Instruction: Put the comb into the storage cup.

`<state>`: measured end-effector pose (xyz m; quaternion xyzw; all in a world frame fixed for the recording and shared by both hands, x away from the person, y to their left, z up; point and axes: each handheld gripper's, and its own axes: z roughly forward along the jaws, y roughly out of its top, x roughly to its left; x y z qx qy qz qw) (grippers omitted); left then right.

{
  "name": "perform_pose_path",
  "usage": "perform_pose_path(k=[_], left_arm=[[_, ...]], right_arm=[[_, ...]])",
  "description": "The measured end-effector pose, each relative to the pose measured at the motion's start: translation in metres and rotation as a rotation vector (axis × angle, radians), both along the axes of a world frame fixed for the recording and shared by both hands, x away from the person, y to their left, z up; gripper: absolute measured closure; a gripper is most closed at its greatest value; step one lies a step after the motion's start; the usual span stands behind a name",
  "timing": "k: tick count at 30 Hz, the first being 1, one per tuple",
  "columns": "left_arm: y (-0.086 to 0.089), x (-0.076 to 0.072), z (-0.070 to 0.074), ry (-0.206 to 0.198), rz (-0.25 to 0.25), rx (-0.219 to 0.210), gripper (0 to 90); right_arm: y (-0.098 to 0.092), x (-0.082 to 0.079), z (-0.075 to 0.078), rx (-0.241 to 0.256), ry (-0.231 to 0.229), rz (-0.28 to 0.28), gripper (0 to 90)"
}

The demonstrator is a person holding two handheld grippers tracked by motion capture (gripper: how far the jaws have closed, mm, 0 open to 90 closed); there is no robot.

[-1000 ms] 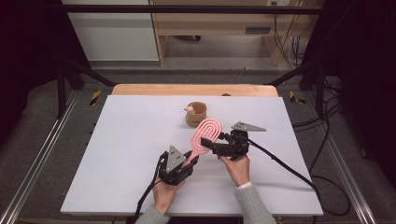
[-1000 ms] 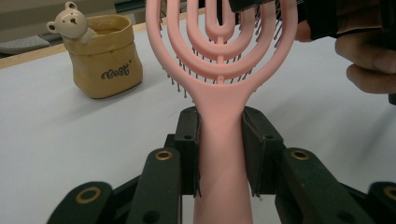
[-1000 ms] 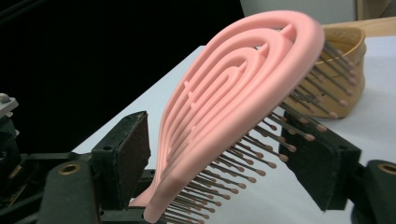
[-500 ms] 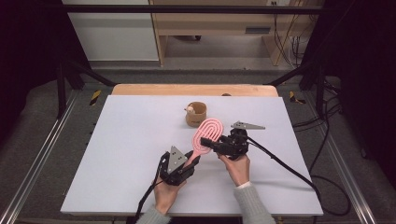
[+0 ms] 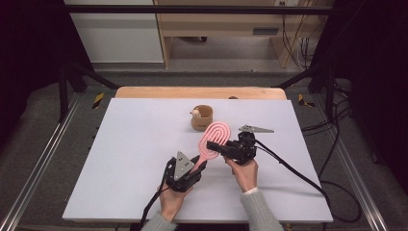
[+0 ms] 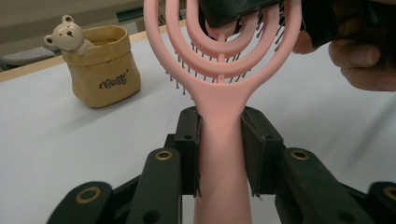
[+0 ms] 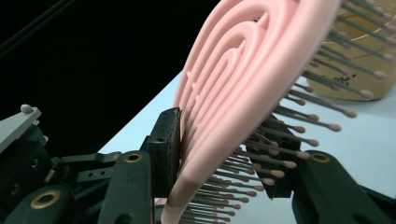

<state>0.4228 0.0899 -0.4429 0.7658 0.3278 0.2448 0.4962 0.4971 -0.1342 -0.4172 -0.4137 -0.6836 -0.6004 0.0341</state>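
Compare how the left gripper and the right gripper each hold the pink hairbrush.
The left gripper clamps the hairbrush by its handle, while the right gripper grips its ringed head. The left one's jaws press the handle's smooth sides; the right one's jaws close across the head's back and its bristles. Both are shut on the same brush, holding it off the table.

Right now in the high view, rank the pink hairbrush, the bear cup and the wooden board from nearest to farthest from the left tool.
1. Pink hairbrush: handle clamped in the left tool.
2. Bear cup: beyond the brush head.
3. Wooden board: along the table's far edge.
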Motion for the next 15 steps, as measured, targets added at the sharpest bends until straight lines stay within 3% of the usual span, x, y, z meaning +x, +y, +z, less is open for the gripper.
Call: perform_pose_path(k=[15], left_arm=[[-0.0026, 0.0015, -0.0021, -0.008, 0.005, 0.017, 69.1]], right_arm=[[0.0, -0.0017, 0.0008, 0.026, 0.006, 0.035, 61.6]])
